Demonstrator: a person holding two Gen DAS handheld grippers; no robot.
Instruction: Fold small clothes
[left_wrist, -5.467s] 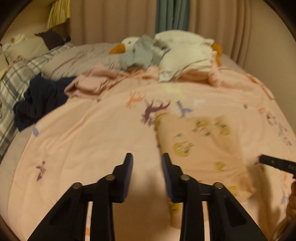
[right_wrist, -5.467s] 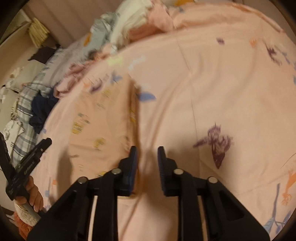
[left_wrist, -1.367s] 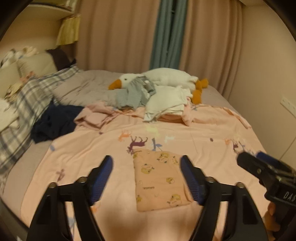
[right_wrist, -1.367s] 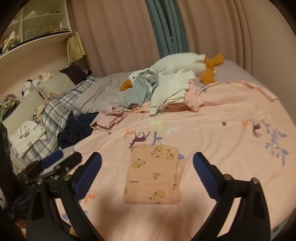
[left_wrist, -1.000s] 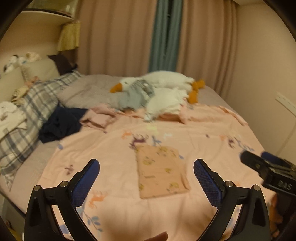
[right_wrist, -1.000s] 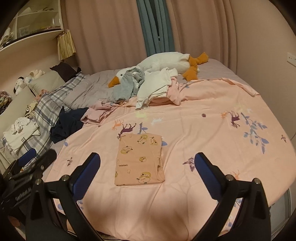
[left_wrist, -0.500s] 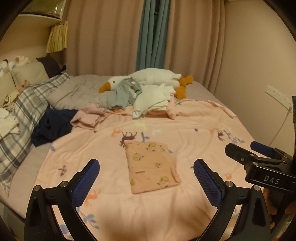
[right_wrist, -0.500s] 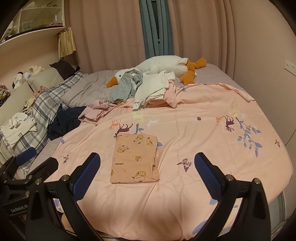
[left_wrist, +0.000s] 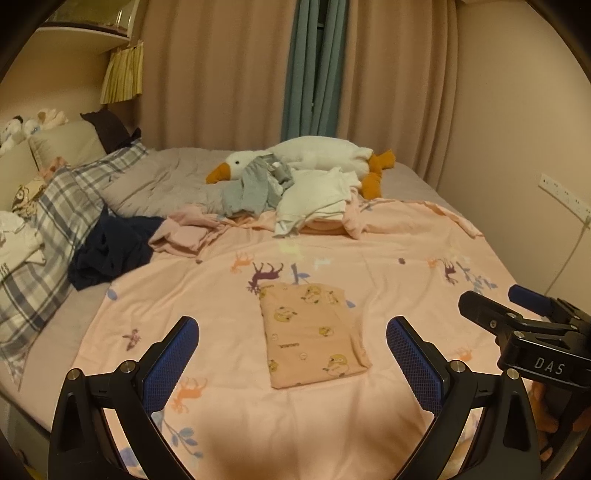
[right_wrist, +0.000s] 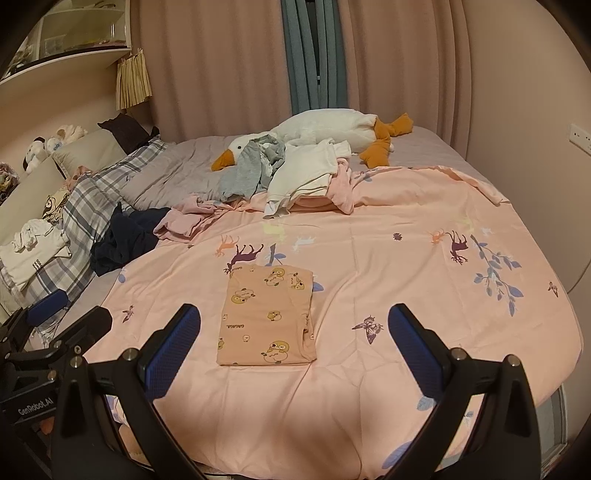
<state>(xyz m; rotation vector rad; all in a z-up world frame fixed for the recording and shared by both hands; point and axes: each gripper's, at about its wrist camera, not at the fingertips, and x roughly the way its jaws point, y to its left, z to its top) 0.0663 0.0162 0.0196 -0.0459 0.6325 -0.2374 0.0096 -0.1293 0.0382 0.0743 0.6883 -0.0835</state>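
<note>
I hold my left gripper (left_wrist: 291, 363) and right gripper (right_wrist: 293, 354) spread wide and empty above the bedsheet (right_wrist: 406, 266), because the folded garment (right_wrist: 267, 317) lies finished there.

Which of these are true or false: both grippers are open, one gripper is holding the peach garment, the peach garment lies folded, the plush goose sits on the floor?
1. Both the left gripper and the right gripper are open. True.
2. One gripper holds the peach duck-print garment. False: neither touches it.
3. That garment lies folded flat on the pink bedsheet. True.
4. The plush goose sits on the floor. False: it lies on the bed, partly under loose clothes.
</note>
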